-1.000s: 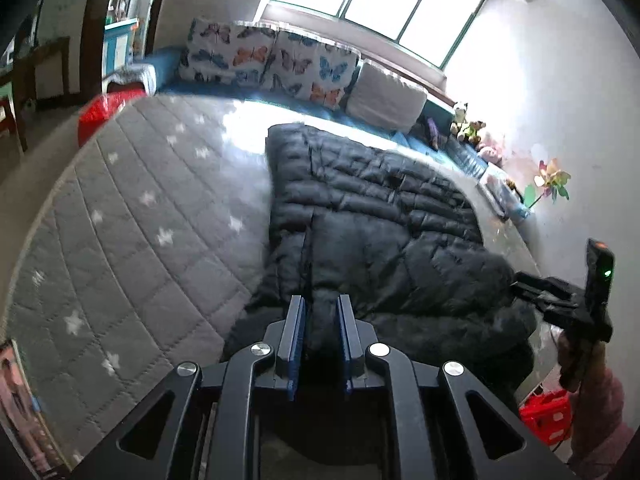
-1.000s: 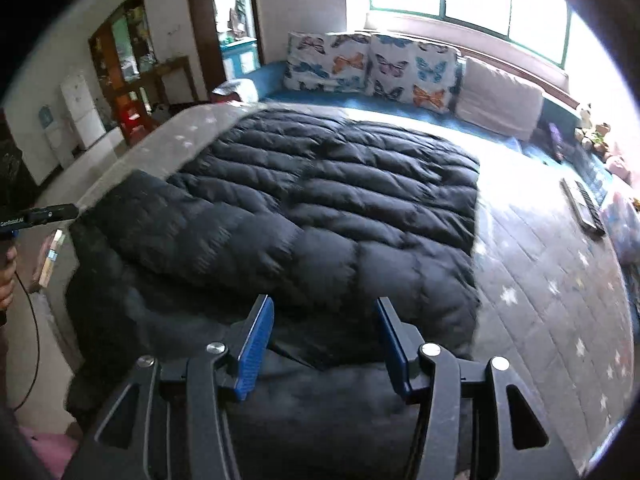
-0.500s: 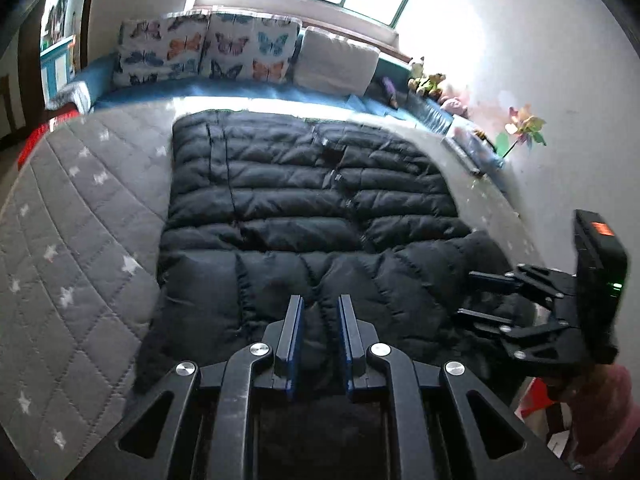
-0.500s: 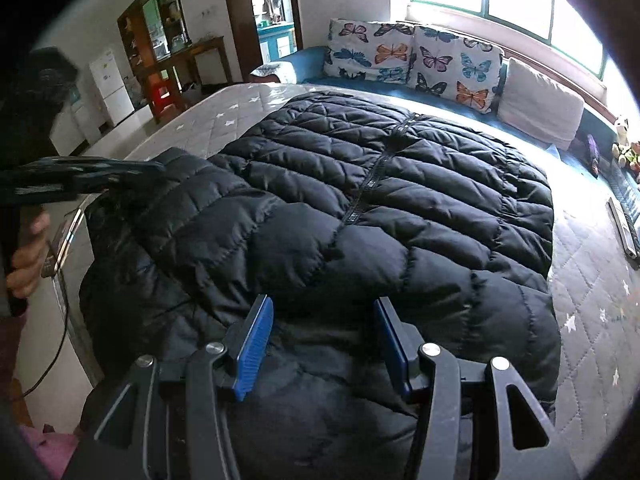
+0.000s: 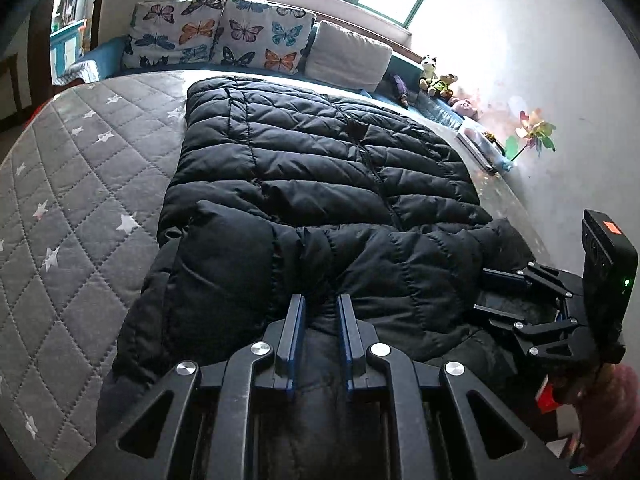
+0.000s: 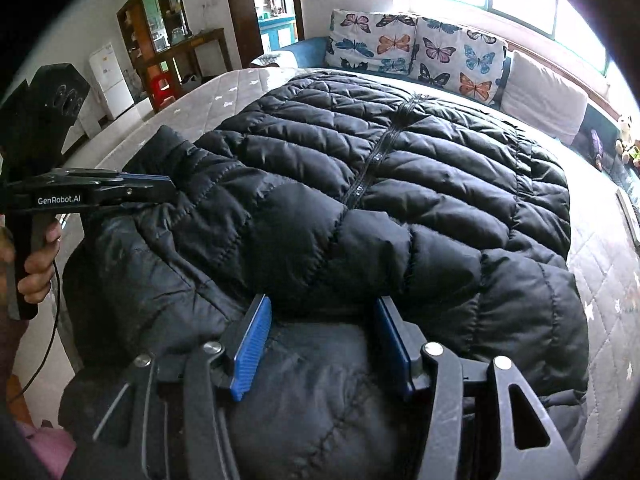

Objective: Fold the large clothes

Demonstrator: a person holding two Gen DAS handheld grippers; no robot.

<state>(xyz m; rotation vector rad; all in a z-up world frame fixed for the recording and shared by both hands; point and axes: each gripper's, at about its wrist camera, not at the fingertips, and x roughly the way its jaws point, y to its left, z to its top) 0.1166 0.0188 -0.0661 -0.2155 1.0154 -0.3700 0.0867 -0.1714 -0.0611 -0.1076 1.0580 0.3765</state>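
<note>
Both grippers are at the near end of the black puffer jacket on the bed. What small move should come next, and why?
Probably lower the folded edge a little further onto the black jacket, then release. The left gripper is pinched on jacket fabric. The right gripper has a thick fold between its blue pads, and its jaws are opening. The near part already lies doubled over the body, so the fold looks almost placed on the bed.

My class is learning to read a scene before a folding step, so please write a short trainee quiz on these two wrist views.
1. True or false: the black puffer jacket lies on a bare wooden floor.
2. What do the printed cushions show? A stripes, B butterflies, C dots.
3. Fill in: the fingers of the left gripper are closed on the ____.

Key: 1 false, it lies on a grey quilted mattress. 2 B. 3 black puffer jacket.
</note>
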